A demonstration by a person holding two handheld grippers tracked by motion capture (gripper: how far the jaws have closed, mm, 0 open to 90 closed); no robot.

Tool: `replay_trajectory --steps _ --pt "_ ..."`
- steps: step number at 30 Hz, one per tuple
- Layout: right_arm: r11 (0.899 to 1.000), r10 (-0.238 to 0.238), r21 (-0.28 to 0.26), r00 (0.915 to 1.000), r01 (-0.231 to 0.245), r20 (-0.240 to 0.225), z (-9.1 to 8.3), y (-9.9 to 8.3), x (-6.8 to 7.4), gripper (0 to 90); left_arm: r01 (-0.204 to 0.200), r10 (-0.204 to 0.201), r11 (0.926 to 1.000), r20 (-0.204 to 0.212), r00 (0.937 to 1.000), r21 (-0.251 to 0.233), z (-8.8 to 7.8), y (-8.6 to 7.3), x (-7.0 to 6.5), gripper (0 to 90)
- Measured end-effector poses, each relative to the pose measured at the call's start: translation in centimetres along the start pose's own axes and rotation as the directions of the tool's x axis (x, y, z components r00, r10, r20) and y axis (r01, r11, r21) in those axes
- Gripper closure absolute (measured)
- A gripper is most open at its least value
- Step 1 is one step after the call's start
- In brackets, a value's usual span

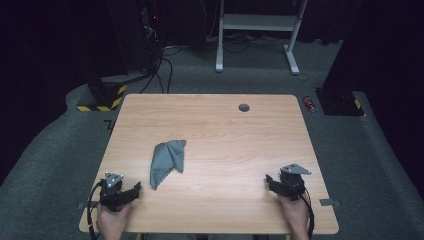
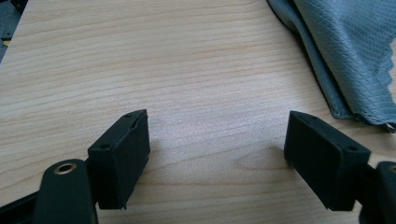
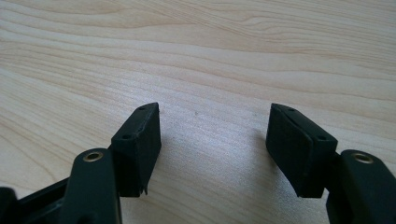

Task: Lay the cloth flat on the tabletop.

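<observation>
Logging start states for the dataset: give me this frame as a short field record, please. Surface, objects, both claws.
surface: wooden table, round grommet hole near the far edge
object: grey cloth, crumpled, left of centre
left claw: open, empty, at the near left edge, the cloth just ahead on its right
right claw: open, empty, at the near right edge, bare wood between the jaws
contact: neither claw touches the cloth

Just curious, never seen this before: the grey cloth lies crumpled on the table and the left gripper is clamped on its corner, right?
Not quite. The left gripper is open and holds nothing; the left gripper view shows bare table between its jaws. The cloth does lie crumpled, beside that gripper.
</observation>
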State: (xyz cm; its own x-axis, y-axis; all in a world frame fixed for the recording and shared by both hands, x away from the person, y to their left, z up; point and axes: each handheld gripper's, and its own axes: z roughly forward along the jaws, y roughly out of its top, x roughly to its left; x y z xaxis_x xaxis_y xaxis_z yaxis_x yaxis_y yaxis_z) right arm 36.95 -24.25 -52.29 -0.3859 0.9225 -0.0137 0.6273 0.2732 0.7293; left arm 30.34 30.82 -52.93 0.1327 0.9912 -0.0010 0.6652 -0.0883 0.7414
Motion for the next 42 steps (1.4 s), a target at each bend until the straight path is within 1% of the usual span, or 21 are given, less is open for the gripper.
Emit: replay_trajectory --steps 9,12,16,19,20,22,24,25,26,28,30,32,34,35,37,40,42 --pt "1.000 0.000 0.000 1.0000 0.000 -0.001 0.0 0.0 0.0 35.2 0.001 -0.001 1.0000 0.001 1.0000 -0.003 0.0 0.0 0.0 23.6" --pt "1.000 0.000 0.000 1.0000 0.000 -0.001 0.0 0.0 0.0 35.1 0.003 -0.003 1.0000 -0.001 1.0000 -0.006 0.0 0.1 0.0 26.4" --pt "1.000 0.000 0.001 1.0000 0.000 -0.001 0.0 0.0 0.0 34.9 0.005 -0.005 0.9999 -0.002 1.0000 -0.009 0.2 0.2 0.0 26.4" --pt "1.000 0.001 0.002 1.0000 -0.001 -0.001 0.0 0.0 0.0 34.8 0.040 -0.040 0.9991 0.000 0.9992 -0.013 0.1 0.2 0.1 26.6" --pt "1.000 0.001 0.002 1.0000 -0.001 -0.001 0.0 0.0 0.0 34.8 0.051 -0.051 0.9986 0.003 0.9987 -0.014 0.1 0.3 0.1 28.0" --pt "1.000 0.001 0.002 1.0000 -0.001 -0.001 0.0 0.0 0.0 34.7 0.066 -0.066 0.9978 0.031 0.9974 -0.008 0.2 0.5 0.1 30.0" --pt "1.000 -0.004 0.000 1.0000 0.004 -0.003 0.0 0.0 0.0 34.6 0.064 -0.064 0.9979 0.052 0.9966 -0.006 0.2 0.9 -0.1 30.7" --pt "1.000 -0.004 0.000 1.0000 0.004 -0.003 0.0 0.0 0.0 34.6 0.064 -0.064 0.9979 0.052 0.9966 -0.006 0.2 0.9 -0.1 30.7" --pt "1.000 -0.004 0.000 1.0000 0.004 -0.003 0.0 0.0 0.0 34.6 0.043 -0.042 0.9989 0.067 0.9969 -0.015 0.1 1.4 -0.6 30.9" --pt "1.000 -0.005 0.000 1.0000 0.005 -0.002 0.0 0.0 0.0 34.5 0.036 -0.033 0.9988 0.091 0.9953 -0.032 0.0 1.9 -1.1 31.0" --pt "1.000 -0.005 0.000 1.0000 0.005 -0.003 0.0 0.0 0.0 34.3 0.032 -0.027 0.9985 0.121 0.9923 -0.043 0.0 2.6 -1.7 31.0" --pt "1.000 -0.005 0.000 1.0000 0.005 -0.003 0.0 0.0 0.0 34.2 0.015 -0.009 0.9990 0.145 0.9894 -0.041 0.3 3.2 -2.4 31.0" --pt "1.000 -0.005 0.000 1.0000 0.005 -0.003 0.0 0.0 0.0 34.3 0.000 0.006 0.9992 0.157 0.9875 -0.041 0.6 3.7 -3.0 30.9" --pt "1.000 -0.005 0.000 1.0000 0.005 -0.003 0.0 0.0 0.0 34.3 -0.008 0.014 0.9992 0.169 0.9856 -0.039 0.9 4.1 -3.4 30.9" --pt "1.000 -0.005 0.000 1.0000 0.005 -0.003 0.0 0.0 0.0 34.3 -0.025 0.031 0.9990 0.177 0.9838 -0.037 1.4 4.8 -4.0 30.9" --pt "1.000 -0.005 0.000 1.0000 0.005 -0.003 0.0 0.0 0.0 34.3 -0.038 0.043 0.9988 0.186 0.9816 -0.032 2.3 5.7 -4.9 31.2" --pt "1.000 -0.005 0.000 1.0000 0.005 -0.003 0.0 0.0 0.0 34.3 -0.058 0.062 0.9980 0.178 0.9821 -0.026 2.8 6.2 -5.4 32.2"
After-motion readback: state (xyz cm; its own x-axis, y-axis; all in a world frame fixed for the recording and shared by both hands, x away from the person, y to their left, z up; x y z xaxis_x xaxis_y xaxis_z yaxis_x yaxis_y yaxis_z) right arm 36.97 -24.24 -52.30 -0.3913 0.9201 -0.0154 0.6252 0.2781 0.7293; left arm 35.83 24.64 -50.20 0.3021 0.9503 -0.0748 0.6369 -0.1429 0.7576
